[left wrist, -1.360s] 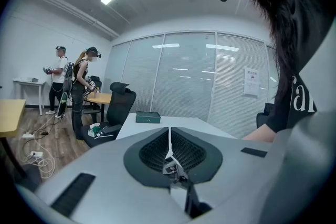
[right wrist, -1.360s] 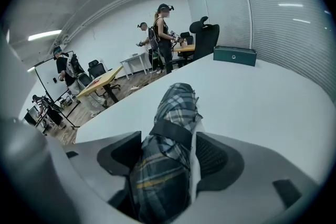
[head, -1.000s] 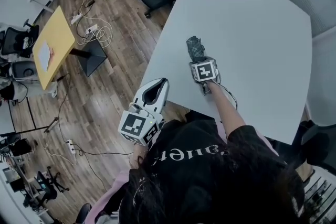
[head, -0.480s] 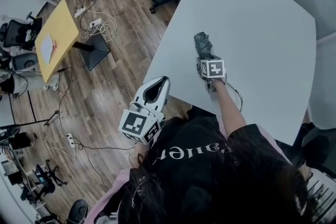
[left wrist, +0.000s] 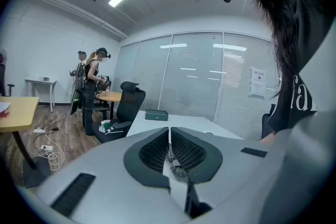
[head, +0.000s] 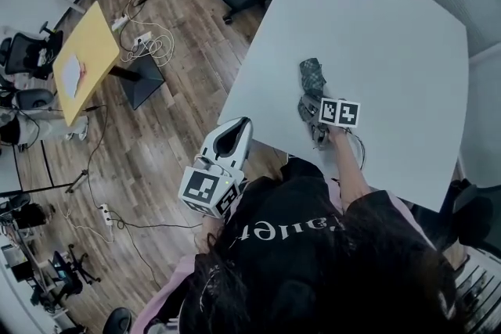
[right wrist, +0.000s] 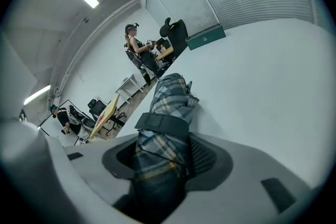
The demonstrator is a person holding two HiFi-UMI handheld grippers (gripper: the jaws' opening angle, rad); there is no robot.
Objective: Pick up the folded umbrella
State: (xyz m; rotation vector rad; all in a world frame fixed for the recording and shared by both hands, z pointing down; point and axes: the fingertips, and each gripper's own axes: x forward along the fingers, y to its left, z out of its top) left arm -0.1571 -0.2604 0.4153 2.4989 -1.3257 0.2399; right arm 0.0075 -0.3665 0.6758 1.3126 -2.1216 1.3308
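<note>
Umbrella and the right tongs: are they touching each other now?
Touching. In the right gripper view the right tongs, which have just been closing, squeeze the folded plaid umbrella between them.

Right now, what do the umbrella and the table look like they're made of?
Umbrella: woven cloth, matte and plaid, going by its soft creases; a dark strap, probably webbing, wraps it. Table: smooth, matte white top, perhaps laminate; the look leaves that open.
</note>
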